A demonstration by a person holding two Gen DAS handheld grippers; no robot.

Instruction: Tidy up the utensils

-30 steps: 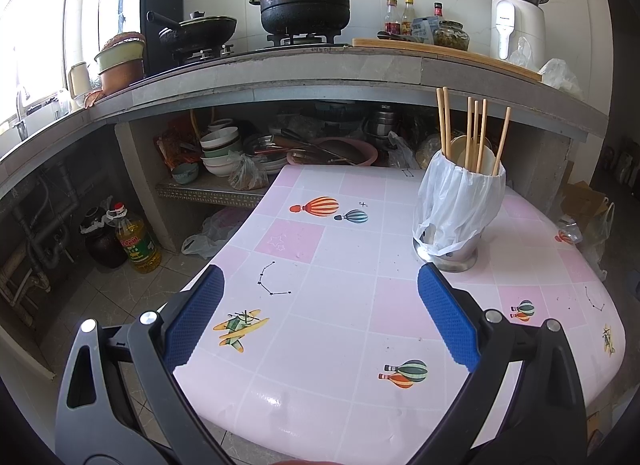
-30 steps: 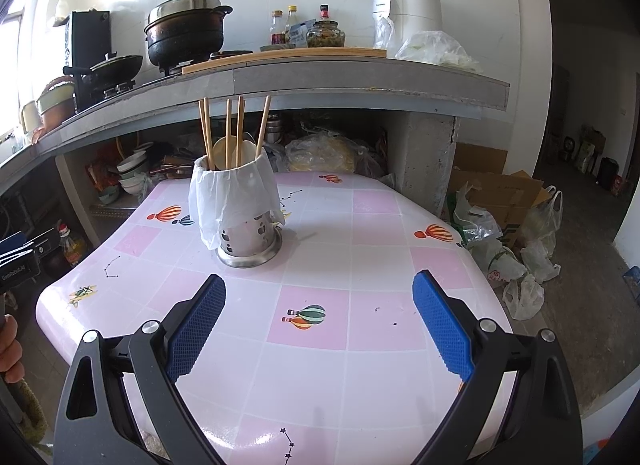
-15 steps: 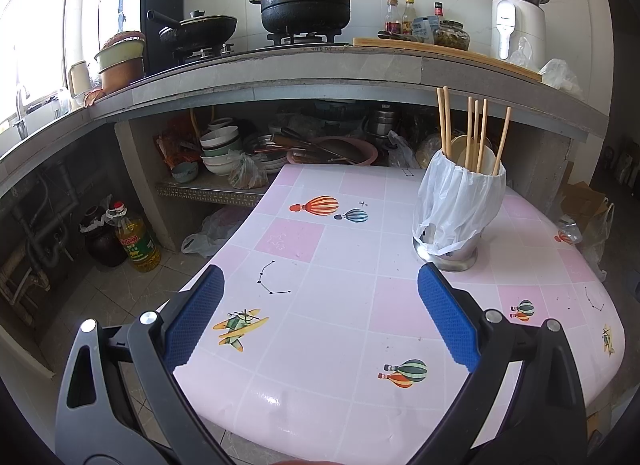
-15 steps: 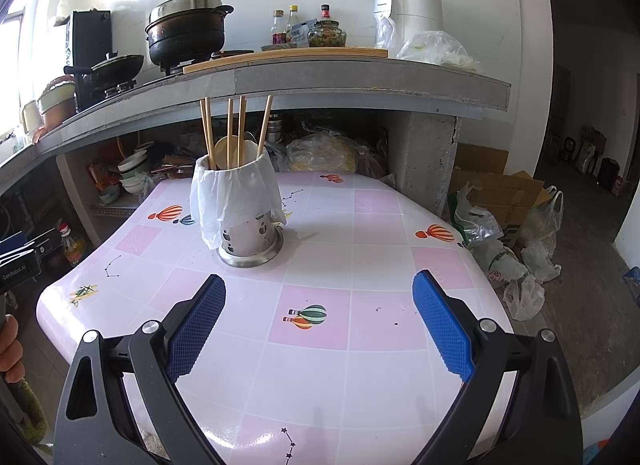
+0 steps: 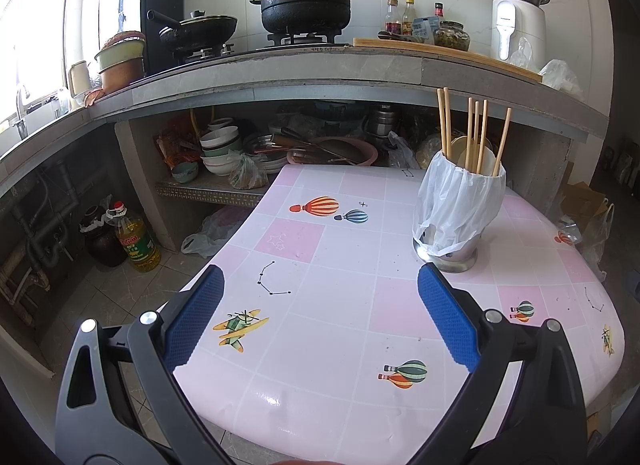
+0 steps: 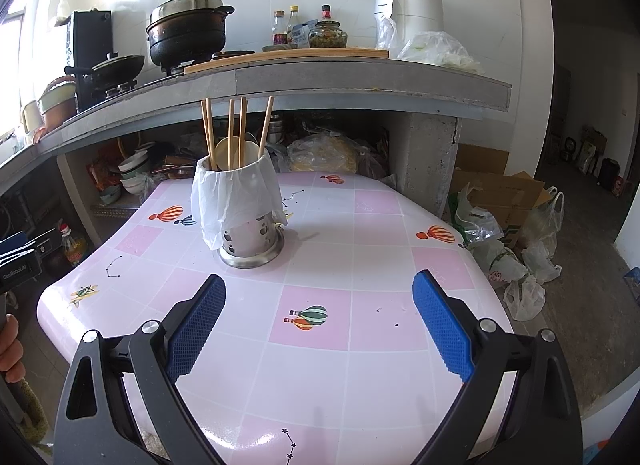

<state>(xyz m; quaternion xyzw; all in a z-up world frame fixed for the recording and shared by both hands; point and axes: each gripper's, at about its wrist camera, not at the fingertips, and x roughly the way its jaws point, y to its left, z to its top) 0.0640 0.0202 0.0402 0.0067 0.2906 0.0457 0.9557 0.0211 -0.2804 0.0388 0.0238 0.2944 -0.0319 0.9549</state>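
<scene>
**Pink table, holder upright, both grippers empty**

Pink tiled table (image 6: 360, 225) stands before a grey kitchen counter (image 6: 360, 77); a steel utensil holder (image 6: 250, 241) draped in a white plastic bag (image 6: 232, 197) stands upright on it, chopsticks (image 6: 232, 129) poking out; the left gripper (image 5: 320, 313) and right gripper (image 6: 320, 317) hover near, fingers spread wide, gripping nothing.

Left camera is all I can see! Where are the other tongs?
Observer: The right tongs are open and empty, pointing across the table at the cup.
Operator: Is the cup's other side all wrapped up too?
Observer: No. On that side the bag stops higher, so the metal cup shows its holes.
Operator: Is somebody there?
Observer: Yes, a hand shows at the left edge, beside the table.
</scene>
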